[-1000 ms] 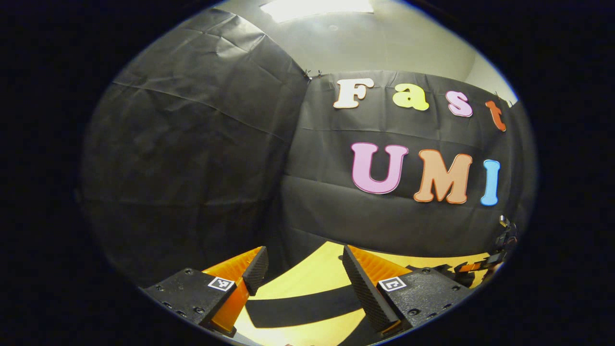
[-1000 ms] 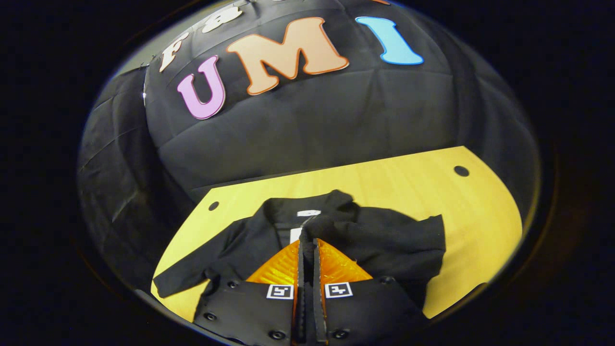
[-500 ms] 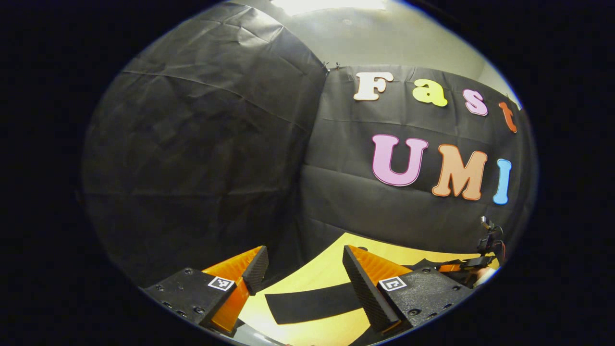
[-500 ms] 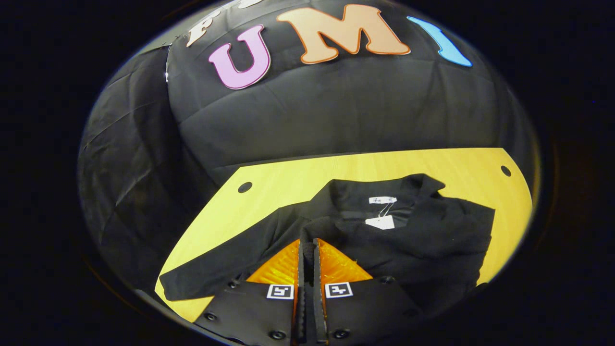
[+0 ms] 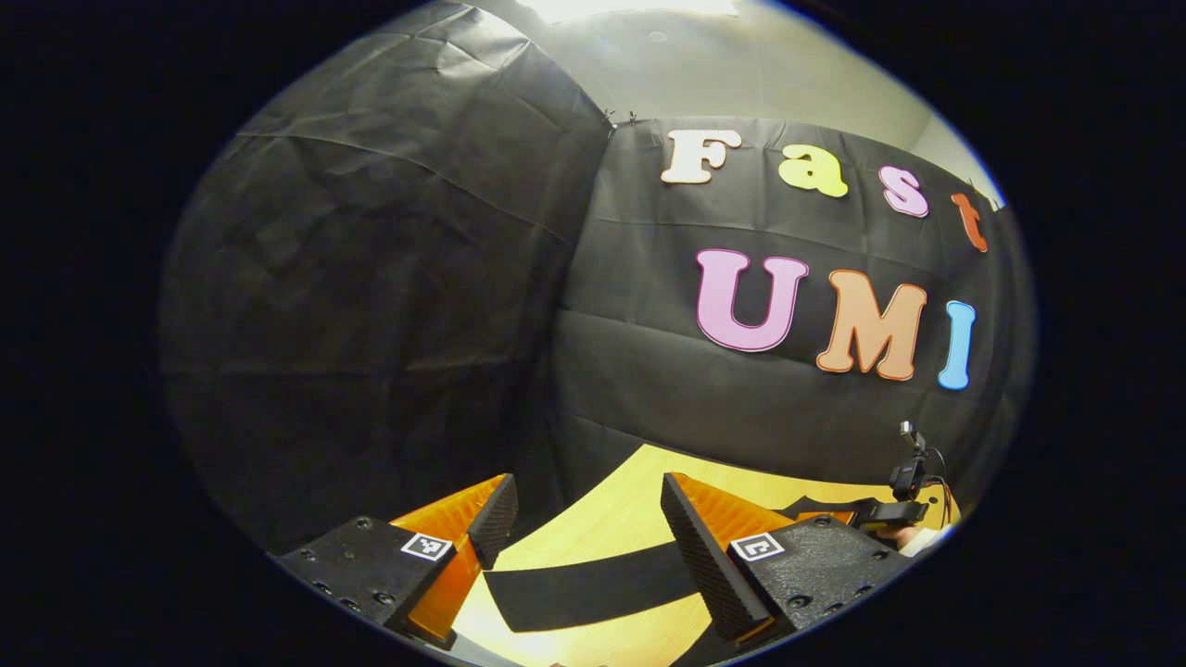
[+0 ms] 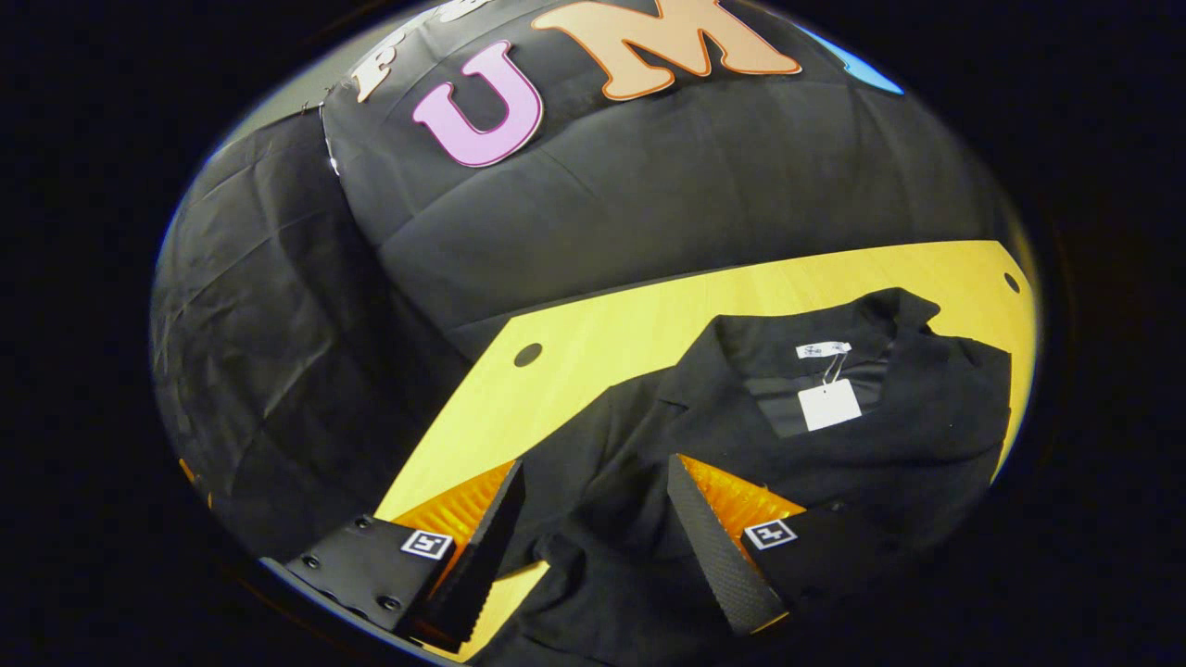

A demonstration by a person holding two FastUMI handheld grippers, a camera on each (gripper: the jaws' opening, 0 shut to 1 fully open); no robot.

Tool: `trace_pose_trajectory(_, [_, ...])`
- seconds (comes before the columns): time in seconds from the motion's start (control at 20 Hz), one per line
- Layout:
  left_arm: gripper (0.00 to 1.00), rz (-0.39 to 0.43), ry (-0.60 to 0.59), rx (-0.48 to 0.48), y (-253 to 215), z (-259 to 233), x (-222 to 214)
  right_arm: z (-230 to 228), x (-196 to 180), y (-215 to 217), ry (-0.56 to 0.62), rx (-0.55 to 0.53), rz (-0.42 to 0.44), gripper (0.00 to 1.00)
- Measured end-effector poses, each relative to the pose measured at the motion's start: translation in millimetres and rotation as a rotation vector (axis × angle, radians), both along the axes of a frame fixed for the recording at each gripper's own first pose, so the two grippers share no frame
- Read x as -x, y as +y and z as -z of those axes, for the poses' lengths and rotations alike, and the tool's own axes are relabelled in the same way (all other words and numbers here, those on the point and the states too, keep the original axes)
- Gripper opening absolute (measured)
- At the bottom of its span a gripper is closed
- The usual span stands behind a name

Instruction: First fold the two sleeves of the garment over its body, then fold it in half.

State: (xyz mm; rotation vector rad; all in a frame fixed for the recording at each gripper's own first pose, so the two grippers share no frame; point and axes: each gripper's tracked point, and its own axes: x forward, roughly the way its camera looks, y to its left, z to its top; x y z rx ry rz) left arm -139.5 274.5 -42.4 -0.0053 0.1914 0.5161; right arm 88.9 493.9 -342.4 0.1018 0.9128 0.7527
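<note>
The right hand-held gripper point(image 6: 593, 519) hangs spread over the black collared fabric garment point(image 6: 741, 445) on the yellow wooden tabletop point(image 6: 593, 343), one sleeve apparently folded over its body. The left hand-held gripper point(image 5: 588, 519), also spread and empty, has the other flat sleeve point(image 5: 584, 588) just ahead; that fold and the halving remain.

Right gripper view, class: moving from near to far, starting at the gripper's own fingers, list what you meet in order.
Right gripper, fingers apart → black garment lying on the table → white hang tag at its collar → bare yellow wooden table → black cloth booth wall.
</note>
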Motion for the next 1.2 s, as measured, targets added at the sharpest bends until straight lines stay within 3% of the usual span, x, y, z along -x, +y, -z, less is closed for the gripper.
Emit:
trace_pose_trajectory(0.5, [0.92,-0.033,-0.019,-0.004,8.9,10.0,8.2,-116.2,-18.4,-32.1,-0.143,-0.178,0.038,0.98])
trace_pose_trajectory(0.9, [0.92,-0.066,0.113,0.023,34.6,85.0,9.4,-274.0,1.0,-127.0,-0.553,-0.298,0.106,0.98])
trace_pose_trajectory(1.0, [0.92,-0.082,0.168,0.040,42.1,116.5,9.0,-306.3,16.4,-158.1,-0.641,-0.316,0.149,0.98])
trace_pose_trajectory(1.05, [0.93,-0.096,0.193,0.044,47.1,131.7,10.8,-322.5,23.3,-175.6,-0.706,-0.318,0.175,0.92])
trace_pose_trajectory(1.1, [0.92,-0.110,0.217,0.051,52.8,146.7,13.0,-336.6,30.5,-197.0,-0.762,-0.310,0.207,0.97])
trace_pose_trajectory(1.15, [0.92,-0.123,0.240,0.064,56.8,163.2,13.8,-348.8,34.9,-214.8,-0.810,-0.301,0.247,0.93])
trace_pose_trajectory(1.2, [0.92,-0.136,0.271,0.086,60.5,179.2,15.6,-358.5,37.3,-230.0,-0.841,-0.293,0.285,0.97])
